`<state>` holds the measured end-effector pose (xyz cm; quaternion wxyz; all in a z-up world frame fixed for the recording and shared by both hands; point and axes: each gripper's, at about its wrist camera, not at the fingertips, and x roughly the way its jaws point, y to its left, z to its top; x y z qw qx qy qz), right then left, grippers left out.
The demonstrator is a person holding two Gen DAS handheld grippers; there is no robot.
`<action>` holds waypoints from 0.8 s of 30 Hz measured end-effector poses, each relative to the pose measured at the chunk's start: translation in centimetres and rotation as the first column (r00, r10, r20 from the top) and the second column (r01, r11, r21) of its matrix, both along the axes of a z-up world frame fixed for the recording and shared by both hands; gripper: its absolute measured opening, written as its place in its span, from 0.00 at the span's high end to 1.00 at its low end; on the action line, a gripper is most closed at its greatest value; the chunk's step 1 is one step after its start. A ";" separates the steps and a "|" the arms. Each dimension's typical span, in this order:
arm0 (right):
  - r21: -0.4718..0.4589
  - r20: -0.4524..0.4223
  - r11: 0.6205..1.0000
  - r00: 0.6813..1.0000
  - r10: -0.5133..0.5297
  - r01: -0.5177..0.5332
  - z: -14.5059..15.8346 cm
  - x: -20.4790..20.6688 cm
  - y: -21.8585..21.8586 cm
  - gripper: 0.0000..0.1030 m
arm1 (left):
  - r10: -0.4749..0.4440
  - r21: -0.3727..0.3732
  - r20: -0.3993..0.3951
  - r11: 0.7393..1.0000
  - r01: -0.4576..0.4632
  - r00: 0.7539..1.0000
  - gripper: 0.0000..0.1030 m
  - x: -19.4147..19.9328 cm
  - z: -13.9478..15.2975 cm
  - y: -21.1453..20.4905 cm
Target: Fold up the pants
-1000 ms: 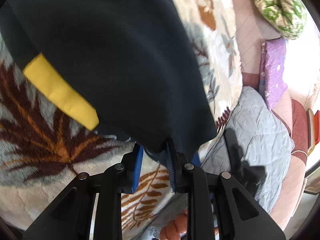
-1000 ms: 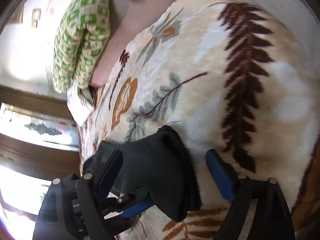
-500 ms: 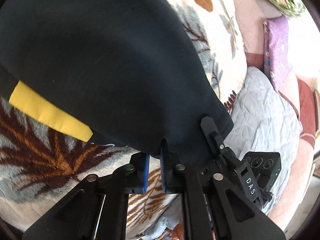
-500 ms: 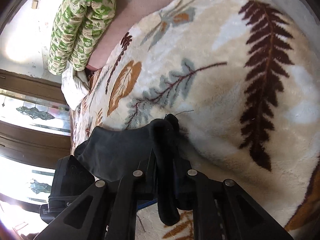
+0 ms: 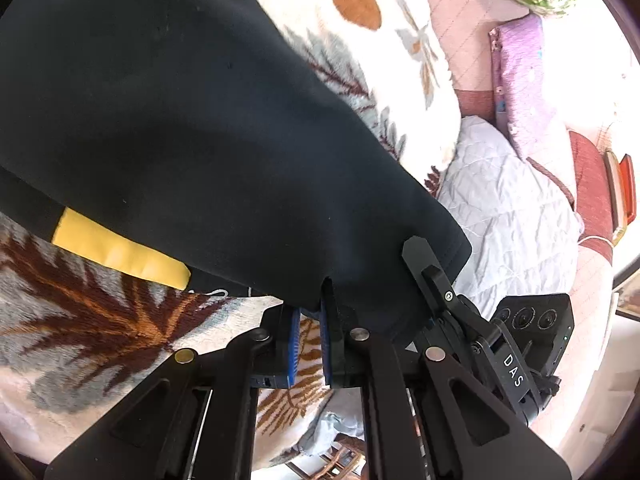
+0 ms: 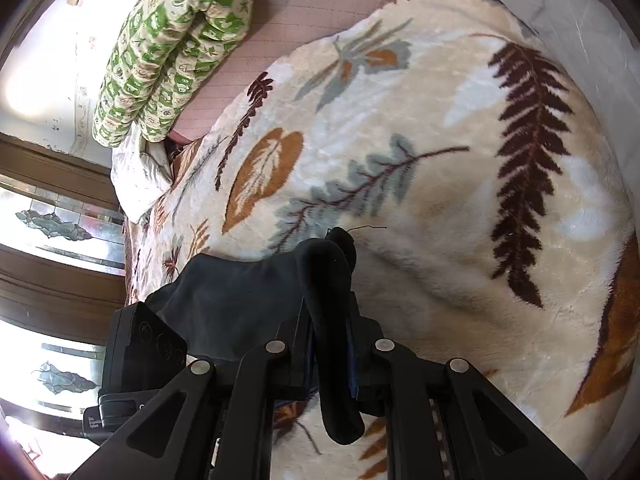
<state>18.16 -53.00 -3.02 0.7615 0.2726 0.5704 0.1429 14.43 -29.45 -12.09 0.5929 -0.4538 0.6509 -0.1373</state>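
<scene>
The dark navy pants with a yellow stripe stretch over the leaf-patterned blanket and fill the upper left of the left wrist view. My left gripper is shut on the pants' hem, its blue pads nearly together. My right gripper is shut on a bunched edge of the same pants, which hangs down between its fingers. The right gripper's body also shows in the left wrist view, close beside the left one.
The blanket covers a bed. A green patterned pillow lies at the head, with a purple pillow and a pale grey quilt to the side. Windows line the left wall.
My right gripper closed from wide open onto the bunched pants edge and moved in beside the left gripper. The left gripper kept its hold and the pants shifted slightly.
</scene>
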 end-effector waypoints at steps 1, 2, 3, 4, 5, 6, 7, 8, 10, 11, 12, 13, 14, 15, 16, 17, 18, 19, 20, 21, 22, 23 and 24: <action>-0.003 0.000 1.000 1.000 0.001 -0.001 0.2 0.0 0.2 0.88 | 0.007 -0.014 -0.005 1.000 -0.007 1.000 0.94 0.1 0.1 0.4; -0.010 0.001 1.000 1.000 0.002 -0.002 0.6 0.1 0.6 0.88 | 0.009 -0.020 -0.006 1.000 -0.009 1.000 0.94 0.1 0.1 0.8; -0.021 0.002 1.000 1.000 0.004 -0.004 0.9 0.2 1.1 0.88 | 0.015 -0.024 -0.005 1.000 -0.015 1.000 0.94 0.2 0.2 1.2; -0.032 0.002 0.999 1.000 0.007 -0.007 1.3 0.3 1.6 0.88 | 0.022 -0.029 -0.004 0.999 -0.023 1.000 0.94 0.2 0.5 1.9; -0.037 0.002 0.999 1.000 0.012 -0.012 1.5 0.3 2.1 0.88 | 0.027 -0.035 -0.003 0.999 -0.027 1.000 0.94 0.1 0.6 2.4; -0.044 0.002 0.999 1.000 0.016 -0.016 1.8 0.4 2.6 0.88 | 0.035 -0.041 -0.001 0.999 -0.035 0.999 0.94 0.1 0.8 3.1; -0.057 0.003 0.998 1.000 0.022 -0.022 2.1 0.6 3.3 0.88 | 0.043 -0.044 0.000 0.998 -0.043 0.999 0.94 0.1 0.9 3.7; -0.064 0.003 0.998 1.000 0.026 -0.026 2.4 0.7 3.8 0.88 | 0.052 -0.049 -0.001 0.997 -0.052 0.999 0.94 0.1 1.0 4.5; -0.083 0.004 0.996 0.999 0.042 -0.041 2.9 1.1 5.4 0.88 | 0.075 -0.059 -0.005 0.995 -0.075 0.997 0.94 0.1 1.1 6.1; -0.093 0.005 0.994 0.999 0.051 -0.050 3.1 1.2 6.1 0.88 | 0.085 -0.061 -0.007 0.995 -0.085 0.996 0.94 0.1 1.1 6.6; -0.098 0.003 0.993 0.998 0.060 -0.059 3.3 1.4 7.1 0.88 | 0.094 -0.062 -0.009 0.994 -0.095 0.996 0.94 0.2 1.0 7.3; -0.103 0.002 0.992 0.998 0.067 -0.067 3.4 1.6 7.9 0.88 | 0.107 -0.060 -0.012 0.992 -0.108 0.994 0.94 0.3 0.9 8.2; -0.109 0.000 0.991 0.997 0.079 -0.079 3.4 1.9 8.8 0.88 | 0.113 -0.061 -0.017 0.992 -0.114 0.993 0.94 -0.1 0.8 9.2; -0.116 -0.002 0.989 0.996 0.091 -0.090 3.4 2.1 9.9 0.88 | 0.121 -0.061 -0.023 0.991 -0.122 0.992 0.94 0.0 0.6 9.8; -0.118 -0.006 0.988 0.995 0.102 -0.102 3.3 2.3 10.9 0.88 | 0.131 -0.058 -0.030 0.989 -0.133 0.991 0.94 0.0 0.3 10.6; -0.121 -0.010 0.986 0.994 0.112 -0.113 3.2 2.5 11.8 0.88 | 0.143 -0.055 -0.035 0.988 -0.144 0.989 0.94 0.0 0.1 11.4; -0.128 -0.015 0.984 0.992 0.122 -0.122 3.1 2.8 12.7 0.88 | 0.151 -0.053 -0.039 0.987 -0.153 0.988 0.94 -0.1 -0.1 12.3; -0.137 -0.020 0.981 0.991 0.133 -0.134 2.9 3.0 13.8 0.88 | 0.167 -0.050 -0.047 0.984 -0.169 0.985 0.94 -0.1 -0.5 13.4; -0.137 -0.030 0.979 0.989 0.146 -0.148 2.5 3.3 14.9 0.88 | 0.177 -0.047 -0.051 0.983 -0.179 0.983 0.94 -0.1 -0.7 14.1; -0.138 -0.042 0.977 0.986 0.160 -0.164 2.1 3.6 16.2 0.88 | 0.185 -0.044 -0.054 0.981 -0.187 0.981 0.94 -0.1 -0.9 14.6; -0.142 -0.051 0.974 0.984 0.171 -0.177 1.7 3.8 17.2 0.88 | 0.194 -0.038 -0.059 0.980 -0.196 0.979 0.94 0.0 -1.2 15.4; -0.145 -0.061 0.971 0.981 0.182 -0.189 1.2 4.0 18.2 0.87 | 0.202 -0.034 -0.064 0.978 -0.205 0.977 0.94 0.1 -1.4 16.3; -0.146 -0.068 0.970 0.980 0.187 -0.195 0.8 4.1 18.8 0.85 | 0.206 -0.029 -0.068 0.978 -0.208 0.976 0.94 0.0 -1.7 17.2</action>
